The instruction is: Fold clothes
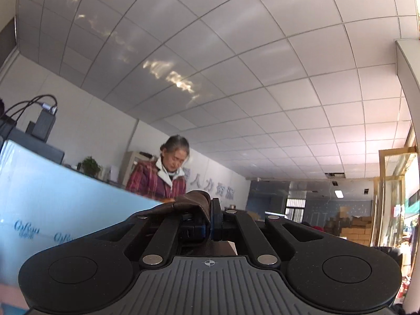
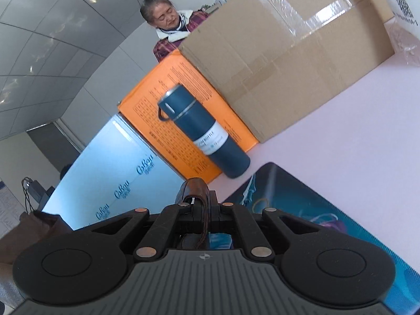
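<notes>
Raised above the table, the left gripper [image 1: 210, 210] and right gripper [image 2: 206, 204] each pinch a folded edge of the brown garment [image 1: 191, 202], its span apparently stretched between them.

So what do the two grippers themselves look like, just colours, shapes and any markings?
Both look alike. The left gripper and the right gripper are matte black plastic, each with a ribbed grey plate bearing a small crosshair mark, a round raised disc on either side, and angled link bars pinned with round metal rivets, silvery on the left, coppery on the right. The left's inner finger parts look dark blue. No cables or sleeves show.
</notes>
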